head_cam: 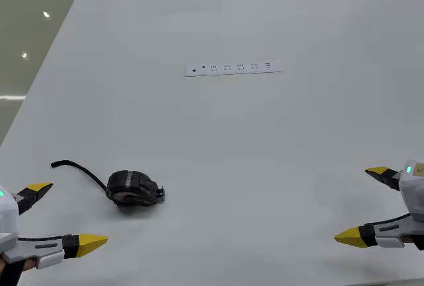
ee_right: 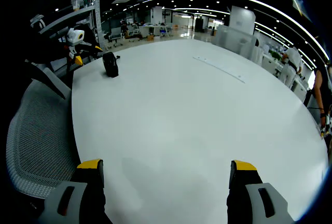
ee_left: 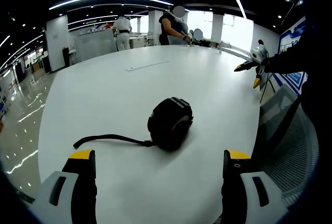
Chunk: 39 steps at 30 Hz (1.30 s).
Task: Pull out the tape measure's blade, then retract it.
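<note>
While holding both pairs of jaws spread and empty, lower left gripper (head_cam: 73, 212) over tape measure (head_cam: 134, 188) on table (head_cam: 265, 134) near it, pinch it squarely, then send right gripper (head_cam: 356, 204) across for its blade

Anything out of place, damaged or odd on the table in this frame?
Nothing stands out. The tape measure sits on the white table with no blade drawn out, its black strap trailing loose beside it. The left tongs and right tongs are open, touching nothing. The power strip lies farther back.
</note>
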Each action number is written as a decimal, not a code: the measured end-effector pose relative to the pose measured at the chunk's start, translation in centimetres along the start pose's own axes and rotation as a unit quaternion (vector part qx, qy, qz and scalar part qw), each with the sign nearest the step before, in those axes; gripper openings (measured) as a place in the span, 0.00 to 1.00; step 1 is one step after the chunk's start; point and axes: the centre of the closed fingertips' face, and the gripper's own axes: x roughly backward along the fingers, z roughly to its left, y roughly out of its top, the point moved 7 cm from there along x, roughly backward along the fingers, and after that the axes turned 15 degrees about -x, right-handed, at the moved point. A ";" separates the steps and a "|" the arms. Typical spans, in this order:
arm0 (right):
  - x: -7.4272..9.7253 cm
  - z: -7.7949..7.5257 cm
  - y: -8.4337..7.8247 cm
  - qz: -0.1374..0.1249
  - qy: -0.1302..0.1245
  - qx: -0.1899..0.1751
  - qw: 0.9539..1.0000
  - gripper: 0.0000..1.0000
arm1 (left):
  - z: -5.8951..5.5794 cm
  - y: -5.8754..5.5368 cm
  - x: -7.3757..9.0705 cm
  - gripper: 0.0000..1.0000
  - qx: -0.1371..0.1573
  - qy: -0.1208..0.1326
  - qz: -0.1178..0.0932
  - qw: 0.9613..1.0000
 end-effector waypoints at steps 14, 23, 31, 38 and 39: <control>0.5 0.2 0.0 -0.006 0.002 0.005 1.000 0.99 | -0.4 -0.3 0.0 0.99 -0.002 -0.008 0.014 1.000; 0.4 0.1 0.0 -0.004 0.000 0.002 1.000 0.99 | -0.4 -0.5 0.0 0.99 -0.013 -0.014 0.021 1.000; 0.2 0.3 0.5 -0.002 0.005 0.016 1.000 0.99 | 0.0 0.0 0.0 0.99 -0.023 -0.014 0.024 0.999; 0.0 0.3 0.8 0.009 0.007 0.014 1.000 0.99 | 0.2 0.6 -0.4 0.99 -0.032 -0.033 0.032 0.998; -0.1 0.4 1.0 0.009 0.007 0.013 1.000 0.99 | 0.2 0.8 -0.4 0.99 -0.037 -0.035 0.030 0.998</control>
